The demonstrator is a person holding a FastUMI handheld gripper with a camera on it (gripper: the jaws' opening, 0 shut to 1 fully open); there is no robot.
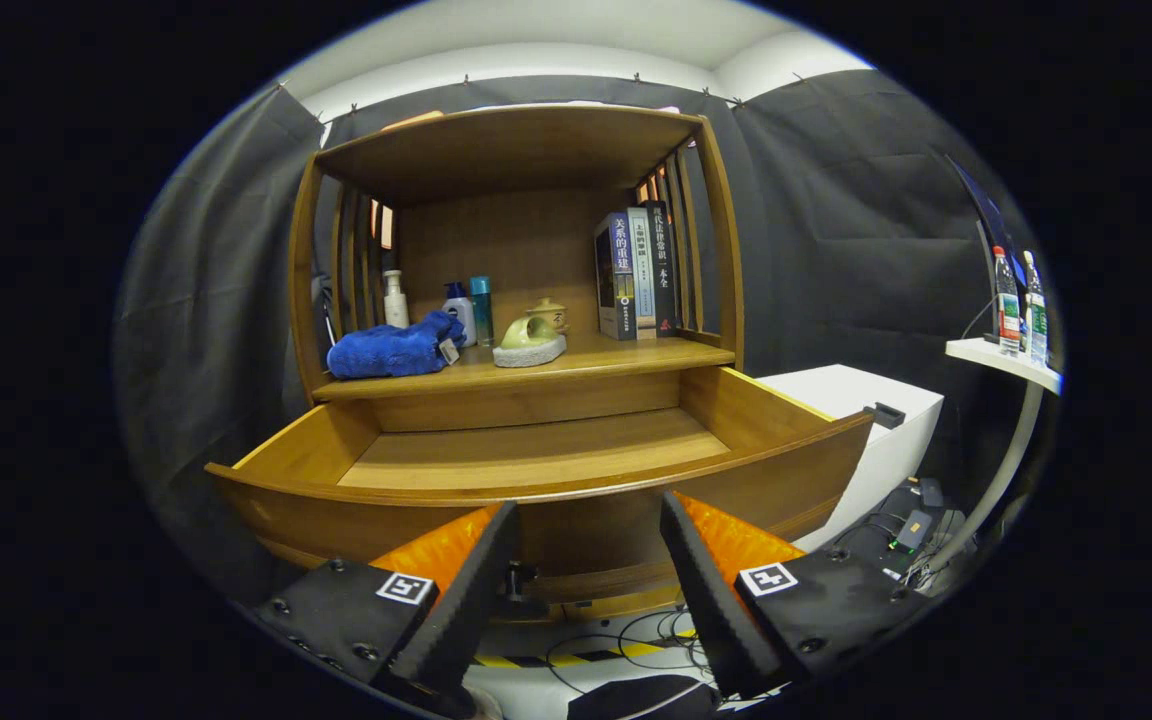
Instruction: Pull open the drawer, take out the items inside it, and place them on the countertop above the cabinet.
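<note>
Gripper [588, 525]: two wedge-shaped fingers [466, 590], ribbed inner pads, jaws apart w/ nothing between. Each finger mounts on a flat black plate w/ round screw heads. One square black-and-white fiducial marker [406, 587] per plate, near finger base.

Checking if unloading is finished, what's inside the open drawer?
The drawer shows only its bare wooden bottom; the strip just behind its front panel is hidden. The gripper is open, holding nothing.

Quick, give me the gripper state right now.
Gripper: open, holding nothing; its fingers spread apart just in front of the pulled-out drawer, not touching it.
</note>
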